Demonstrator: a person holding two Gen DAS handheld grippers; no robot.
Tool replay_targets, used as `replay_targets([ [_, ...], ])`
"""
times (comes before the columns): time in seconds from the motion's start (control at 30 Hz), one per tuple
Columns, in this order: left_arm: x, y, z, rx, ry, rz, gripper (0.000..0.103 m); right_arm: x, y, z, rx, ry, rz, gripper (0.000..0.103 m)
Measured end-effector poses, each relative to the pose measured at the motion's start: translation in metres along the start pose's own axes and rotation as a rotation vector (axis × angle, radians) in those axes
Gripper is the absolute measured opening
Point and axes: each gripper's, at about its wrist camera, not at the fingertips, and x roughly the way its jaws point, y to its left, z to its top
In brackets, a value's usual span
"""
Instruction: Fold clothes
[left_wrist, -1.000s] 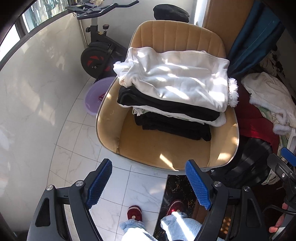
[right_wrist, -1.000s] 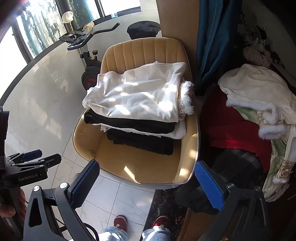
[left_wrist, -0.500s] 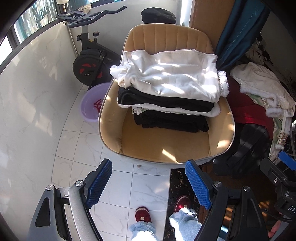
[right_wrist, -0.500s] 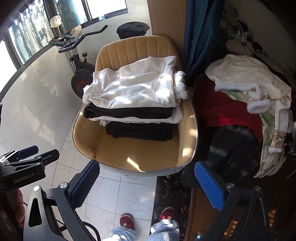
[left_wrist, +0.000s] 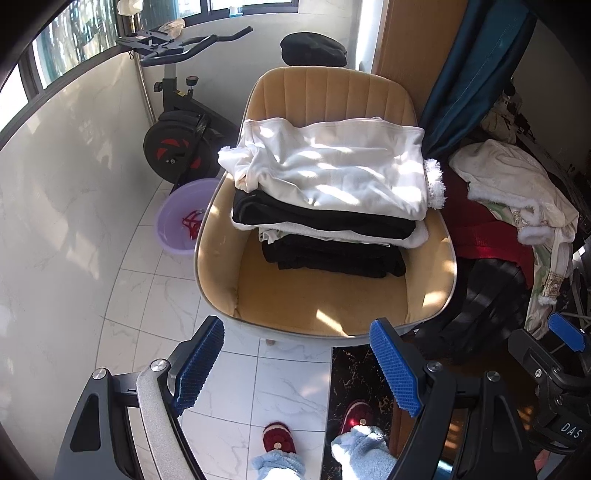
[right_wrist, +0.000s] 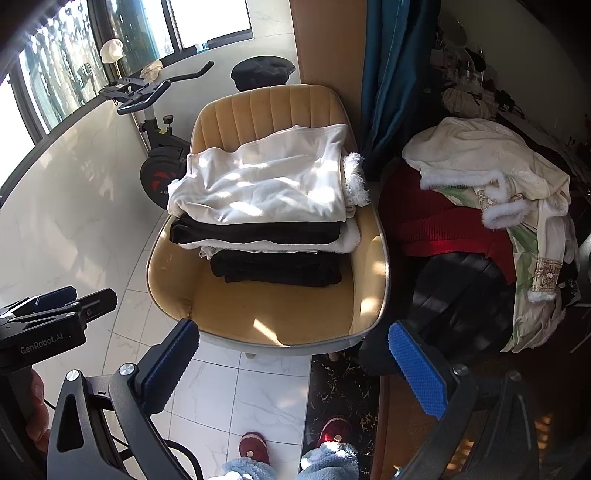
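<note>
Here folded clothes (left_wrist: 325, 206) sit stacked on the tan chair (left_wrist: 332, 302).

We see a black exercise bike (left_wrist: 177, 136) by the marble wall, with a purple basin (left_wrist: 181, 218) on the white tiled floor (left_wrist: 140, 288) just beside it. A tan upholstered chair (left_wrist: 325, 92) stands in front of a teal curtain (left_wrist: 476, 66). Below are two red slippers (right_wrist: 255, 448).

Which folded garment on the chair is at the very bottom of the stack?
The black garment resting directly on the seat, under the white layer and the other black one.
</note>
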Motion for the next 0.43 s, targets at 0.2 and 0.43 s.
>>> replay_targets([
  [0.2,-0.0011,0.0012,-0.0041,0.008,0.003,0.053,0.082,0.0028,0.0043,0.0016,-0.007,0.006,0.006,0.102],
  [0.43,-0.0086,0.0003,-0.0055,0.021,-0.03,0.095,0.082,0.0062,0.0101,0.0042,-0.027,0.013,0.015,0.102],
])
